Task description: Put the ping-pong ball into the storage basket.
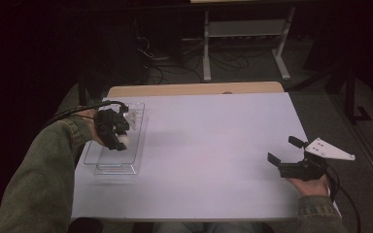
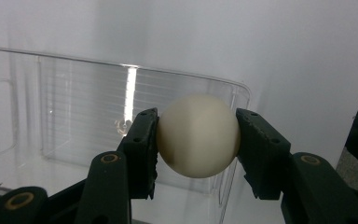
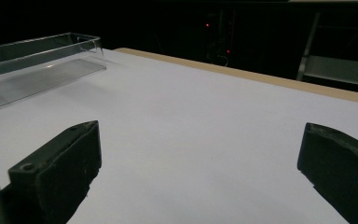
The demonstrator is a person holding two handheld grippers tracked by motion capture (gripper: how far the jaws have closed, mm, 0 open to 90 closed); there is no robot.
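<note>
Ball carried over the tray

The left tool point(image 2: 198, 140) grips a smooth cream-white ball point(image 2: 198, 135) above the clear plastic tray point(image 2: 74, 98); the right tool point(image 3: 200, 177) gapes idle over the white worktop point(image 1: 209, 145). Next, probably: lower, release gently

My left gripper point(image 1: 115, 137) is raised at the left side, its black jaws pressed closed on a round load. My right gripper point(image 1: 285, 151) rests low at the right, its jaws spread wide apart, palm under it.
</note>
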